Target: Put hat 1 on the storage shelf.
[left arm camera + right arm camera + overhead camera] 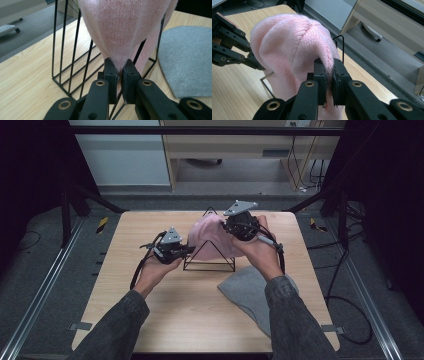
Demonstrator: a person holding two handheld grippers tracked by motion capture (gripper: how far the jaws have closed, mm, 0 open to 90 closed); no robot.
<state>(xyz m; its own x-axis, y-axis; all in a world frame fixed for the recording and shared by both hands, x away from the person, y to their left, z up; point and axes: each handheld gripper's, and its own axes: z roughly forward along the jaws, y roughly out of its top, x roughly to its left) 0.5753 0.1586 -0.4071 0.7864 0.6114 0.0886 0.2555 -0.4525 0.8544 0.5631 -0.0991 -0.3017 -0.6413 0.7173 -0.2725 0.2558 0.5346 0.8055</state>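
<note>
A pink knitted hat (210, 237) hangs over a black wire rack (210, 265) in the middle of the table. My left gripper (187, 250) is shut on the hat's lower left edge; in the left gripper view (119, 65) its jaws pinch the pink knit (120, 27) in front of the rack's wires (62, 50). My right gripper (231, 226) is shut on the hat's upper right side; in the right gripper view (328, 65) a fold of the hat (292, 42) sits between the jaws. The left gripper (229, 47) shows at that view's left.
A grey knitted hat (250, 292) lies flat on the wooden table (150, 320) right of the rack, also seen as grey fabric (185, 60). Beyond the table's far edge are a floor and a wooden cabinet (250, 145). Black frame posts flank both sides.
</note>
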